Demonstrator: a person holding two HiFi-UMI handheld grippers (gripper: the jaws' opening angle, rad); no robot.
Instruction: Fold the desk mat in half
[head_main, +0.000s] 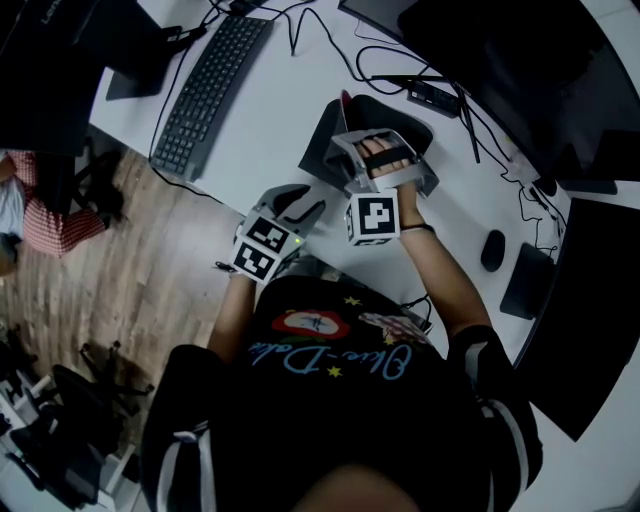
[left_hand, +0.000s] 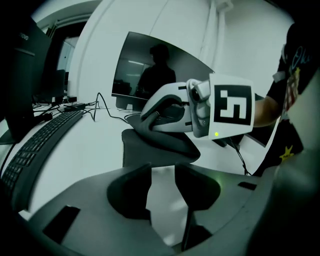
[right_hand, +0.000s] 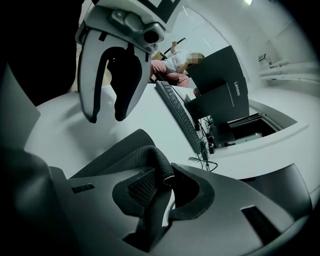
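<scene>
While we work at folding, the white bench (head_main: 270, 110) fills the scene, with a black keyboard (head_main: 205, 90) towards its left and cables beyond. The dark desk mat (head_main: 325, 140) lies on the bench straight ahead of us, one side raised and curling over the rest. Our right claw (right_hand: 165, 177) is clenched on that raised edge, with the textured fabric pinched between its pads. Our left claw (left_hand: 162, 170) is released and holds nothing; its jaws stand apart over bare bench, near the mat.

We judge the fold only partly made. To do it well, the right claw should carry the edge low across to the opposite edge, while the left claw presses the resting half so it cannot slide. The mat looks soft and may slump, so we should let go only once the edges line up.
</scene>
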